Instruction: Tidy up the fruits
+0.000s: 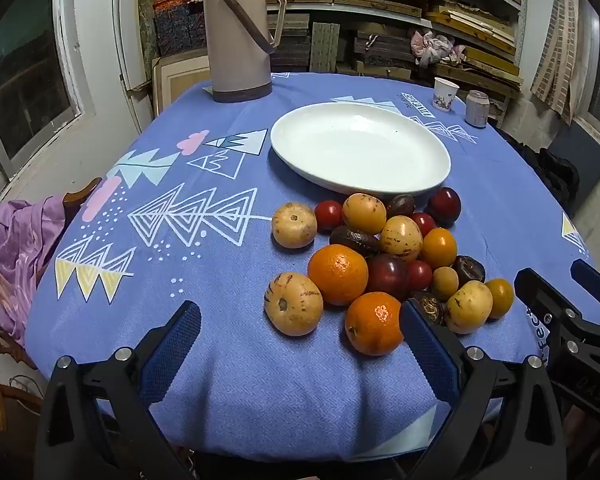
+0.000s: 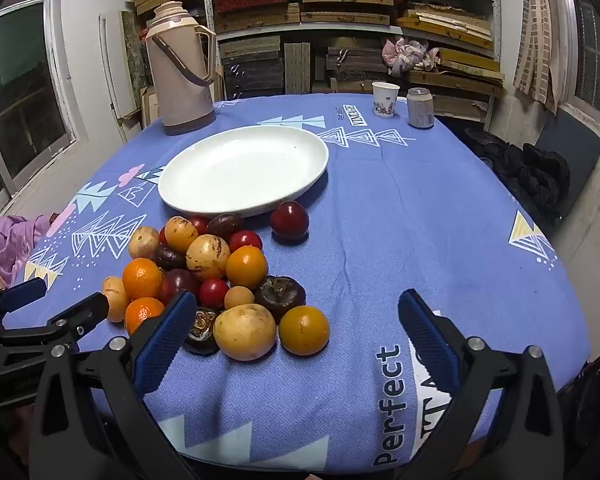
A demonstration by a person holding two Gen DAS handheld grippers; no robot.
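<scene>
The right claw [image 2: 298, 328] is hanging wide over the blue-clothed tabletop [image 2: 400, 220], nothing between its pads, while the fruit pile [image 2: 220, 276] is sitting just below the white plate [image 2: 300, 176] and the left claw [image 2: 64, 300] is poking in beside it

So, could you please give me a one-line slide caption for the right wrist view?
Open right gripper hovers by the fruit pile; white plate behind it is empty.
</scene>
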